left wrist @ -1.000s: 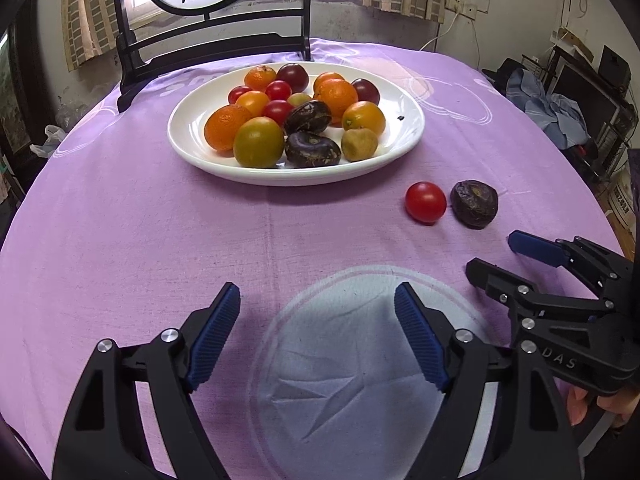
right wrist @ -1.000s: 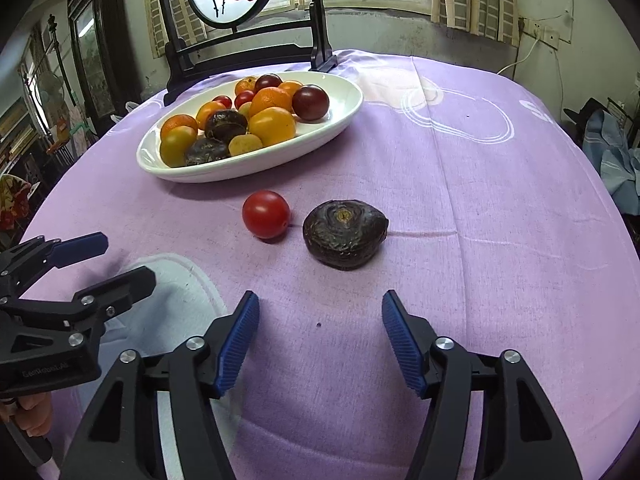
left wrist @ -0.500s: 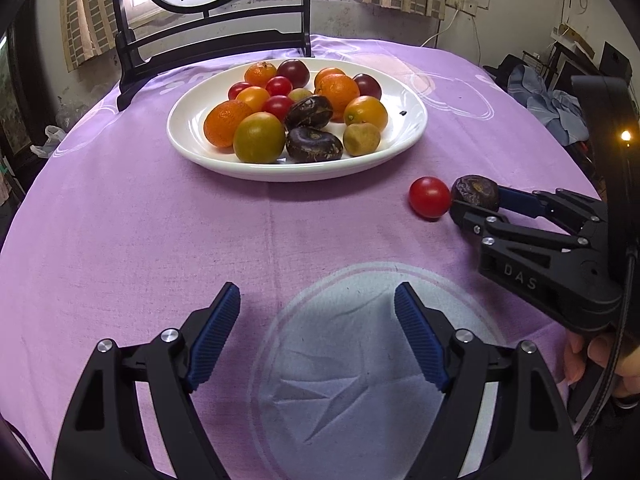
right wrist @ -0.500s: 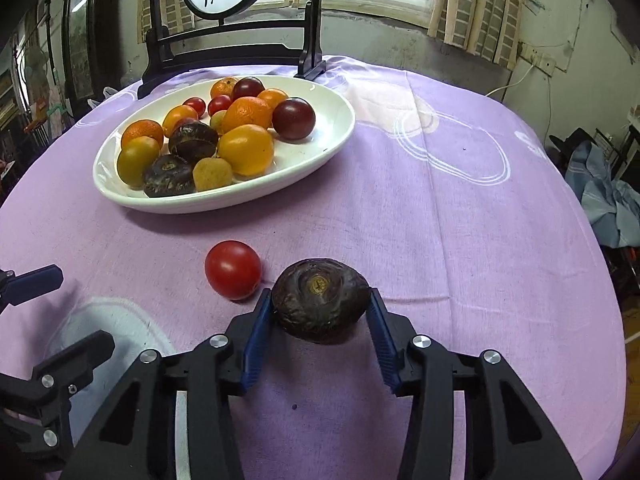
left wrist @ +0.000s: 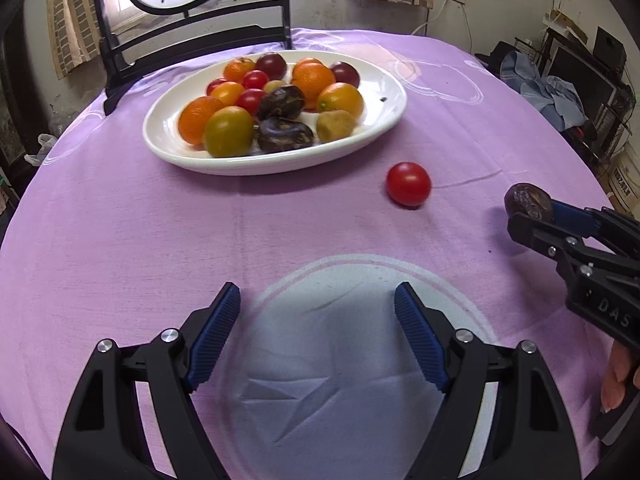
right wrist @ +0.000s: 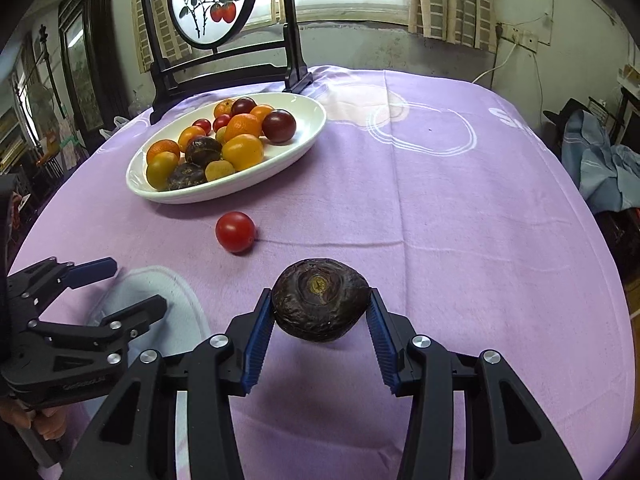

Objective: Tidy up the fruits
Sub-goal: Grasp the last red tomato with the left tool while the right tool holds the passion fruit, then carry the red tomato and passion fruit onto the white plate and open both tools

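A dark wrinkled fruit [right wrist: 320, 306] hangs just above the purple cloth, and my right gripper [right wrist: 318, 320] is shut on it, blue pads pressing both sides. The left wrist view shows the same dark wrinkled fruit [left wrist: 527, 202] at the far right in the right gripper [left wrist: 532, 216]. A red tomato [right wrist: 235, 231] lies loose on the cloth between the held fruit and the white oval plate [right wrist: 304, 142]; the red tomato [left wrist: 408, 183] sits right of the plate [left wrist: 384, 120] in the left view. My left gripper [left wrist: 318, 332] stands open over a pale round patch, holding nothing.
The plate carries several oranges, small tomatoes, dark plums and wrinkled dark fruits. A black wooden stand [right wrist: 224, 60] with a round painted panel rises behind it. The purple cloth [right wrist: 460, 216] covers a round table. Clothes [right wrist: 600, 160] lie beyond the right edge.
My right gripper moved forward to the dark wrinkled fruit, shut on it and lifted it slightly off the cloth. The left gripper stayed put and open. The tomato has not moved.
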Action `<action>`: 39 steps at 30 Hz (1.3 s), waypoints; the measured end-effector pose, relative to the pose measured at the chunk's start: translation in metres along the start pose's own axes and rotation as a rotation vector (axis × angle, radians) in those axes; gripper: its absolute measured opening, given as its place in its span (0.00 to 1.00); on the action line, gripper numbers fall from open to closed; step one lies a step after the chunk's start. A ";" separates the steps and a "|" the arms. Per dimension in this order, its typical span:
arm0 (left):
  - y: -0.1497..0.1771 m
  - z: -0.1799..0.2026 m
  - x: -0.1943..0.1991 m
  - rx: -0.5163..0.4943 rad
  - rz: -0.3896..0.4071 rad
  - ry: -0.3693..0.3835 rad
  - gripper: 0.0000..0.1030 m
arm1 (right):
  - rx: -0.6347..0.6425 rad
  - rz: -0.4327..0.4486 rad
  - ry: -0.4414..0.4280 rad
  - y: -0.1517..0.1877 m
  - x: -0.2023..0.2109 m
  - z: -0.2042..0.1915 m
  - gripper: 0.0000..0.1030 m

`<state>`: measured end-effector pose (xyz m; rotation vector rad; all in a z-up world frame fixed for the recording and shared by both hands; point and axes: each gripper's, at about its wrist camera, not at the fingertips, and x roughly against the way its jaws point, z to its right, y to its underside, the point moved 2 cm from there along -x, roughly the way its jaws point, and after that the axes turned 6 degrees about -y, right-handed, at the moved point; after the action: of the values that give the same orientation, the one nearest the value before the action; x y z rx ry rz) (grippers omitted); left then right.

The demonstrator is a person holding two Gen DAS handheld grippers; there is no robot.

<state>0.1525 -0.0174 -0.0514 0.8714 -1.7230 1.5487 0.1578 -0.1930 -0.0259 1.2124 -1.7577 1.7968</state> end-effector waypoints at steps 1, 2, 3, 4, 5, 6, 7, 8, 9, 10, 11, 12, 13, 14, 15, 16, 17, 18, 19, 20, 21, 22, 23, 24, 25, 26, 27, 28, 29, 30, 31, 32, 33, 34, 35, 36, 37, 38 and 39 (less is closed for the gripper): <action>-0.002 0.004 -0.002 -0.003 -0.005 0.007 0.75 | -0.007 0.000 -0.004 0.001 0.002 0.002 0.46; -0.003 0.008 -0.003 -0.005 -0.010 0.010 0.75 | -0.014 0.006 -0.012 0.000 0.004 0.003 0.46; -0.005 0.011 -0.006 -0.006 -0.015 0.012 0.75 | -0.016 0.010 -0.016 0.000 0.005 0.004 0.46; -0.008 0.015 -0.009 -0.007 -0.020 0.012 0.75 | -0.016 0.017 -0.022 0.000 0.007 0.004 0.46; -0.011 0.019 -0.012 -0.008 -0.024 0.009 0.74 | -0.015 0.022 -0.026 0.000 0.009 0.004 0.46; -0.014 0.022 -0.013 -0.010 -0.019 0.004 0.73 | -0.015 0.026 -0.030 0.000 0.010 0.004 0.46; -0.019 0.026 -0.015 -0.014 -0.011 0.004 0.70 | -0.014 0.029 -0.035 -0.001 0.012 0.004 0.46; -0.024 0.031 -0.017 -0.020 -0.006 0.005 0.68 | -0.014 0.031 -0.039 -0.001 0.013 0.004 0.46; -0.029 0.035 -0.019 -0.024 -0.004 0.005 0.67 | -0.016 0.032 -0.042 -0.001 0.014 0.005 0.46; -0.035 0.040 -0.022 -0.025 -0.003 0.007 0.66 | -0.019 0.034 -0.044 -0.001 0.015 0.005 0.46; -0.039 0.043 -0.025 -0.026 -0.005 0.004 0.64 | -0.020 0.036 -0.045 -0.002 0.016 0.005 0.46; -0.044 0.046 -0.028 -0.027 -0.003 -0.006 0.62 | -0.020 0.037 -0.045 -0.002 0.017 0.005 0.46; -0.048 0.050 -0.030 -0.028 0.001 -0.006 0.56 | -0.021 0.038 -0.047 -0.002 0.017 0.005 0.46; -0.052 0.052 -0.032 -0.030 0.002 -0.007 0.54 | -0.020 0.039 -0.048 -0.003 0.018 0.005 0.46; -0.055 0.054 -0.033 -0.030 0.004 -0.010 0.51 | -0.019 0.040 -0.050 -0.003 0.018 0.005 0.46; -0.057 0.055 -0.034 -0.030 0.009 -0.010 0.43 | -0.016 0.041 -0.050 -0.003 0.019 0.004 0.46; -0.059 0.056 -0.034 -0.033 0.018 0.000 0.32 | -0.013 0.043 -0.050 -0.003 0.019 0.004 0.46; -0.059 0.058 -0.033 -0.037 0.020 0.013 0.30 | -0.009 0.044 -0.050 -0.003 0.020 0.003 0.46; -0.059 0.058 -0.032 -0.044 0.019 0.002 0.30 | -0.007 0.044 -0.051 -0.003 0.020 0.003 0.46; -0.058 0.058 -0.032 -0.044 0.021 -0.006 0.30 | -0.006 0.045 -0.052 -0.003 0.019 0.002 0.46; -0.057 0.057 -0.030 -0.044 0.023 -0.010 0.30 | -0.006 0.047 -0.052 -0.003 0.019 0.003 0.46; -0.056 0.055 -0.028 -0.042 0.023 -0.008 0.30 | -0.004 0.050 -0.049 -0.002 0.019 0.002 0.46; -0.054 0.052 -0.025 -0.036 0.023 0.003 0.30 | -0.001 0.053 -0.048 -0.002 0.019 0.002 0.46; -0.052 0.048 -0.020 -0.031 0.026 0.014 0.30 | 0.000 0.055 -0.050 -0.002 0.019 0.001 0.46; -0.050 0.043 -0.014 -0.028 0.033 0.020 0.30 | -0.001 0.058 -0.057 -0.002 0.018 0.001 0.46; -0.048 0.038 -0.009 -0.026 0.040 0.022 0.30 | -0.002 0.060 -0.063 -0.002 0.018 0.000 0.46; -0.048 0.032 -0.004 -0.022 0.047 0.024 0.30 | -0.002 0.064 -0.068 -0.002 0.018 -0.001 0.46; -0.047 0.025 0.001 -0.014 0.055 0.028 0.30 | -0.001 0.067 -0.071 -0.002 0.018 -0.004 0.46; -0.048 0.017 0.007 -0.002 0.063 0.031 0.30 | 0.003 0.069 -0.077 -0.004 0.017 -0.006 0.46; -0.049 0.010 0.012 0.008 0.072 0.032 0.30 | 0.007 0.072 -0.080 -0.006 0.017 -0.009 0.46; -0.051 0.003 0.017 0.017 0.081 0.032 0.30 | 0.016 0.077 -0.081 -0.009 0.017 -0.014 0.46; -0.055 -0.004 0.021 0.025 0.093 0.029 0.30 | 0.027 0.083 -0.079 -0.013 0.016 -0.018 0.46; -0.060 -0.011 0.025 0.033 0.104 0.025 0.30 | 0.042 0.089 -0.077 -0.017 0.015 -0.023 0.46; -0.064 -0.018 0.028 0.042 0.115 0.018 0.29 | 0.060 0.099 -0.076 -0.023 0.014 -0.029 0.46; -0.071 -0.025 0.030 0.054 0.127 0.007 0.29 | 0.072 0.110 -0.078 -0.031 0.013 -0.035 0.46; -0.077 -0.031 0.030 0.062 0.132 -0.004 0.29 | 0.082 0.117 -0.084 -0.037 0.011 -0.040 0.46; -0.083 -0.037 0.030 0.072 0.134 -0.015 0.29 | 0.092 0.125 -0.095 -0.047 0.007 -0.046 0.46; -0.090 -0.044 0.028 0.086 0.135 -0.025 0.29 | 0.103 0.137 -0.105 -0.058 0.003 -0.053 0.46; -0.096 -0.050 0.026 0.100 0.136 -0.034 0.29 | 0.110 0.145 -0.108 -0.065 0.000 -0.058 0.46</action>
<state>0.2192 0.0234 0.0282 0.8495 -1.7730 1.7315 0.1875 -0.1282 0.0234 1.2756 -1.8711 1.9674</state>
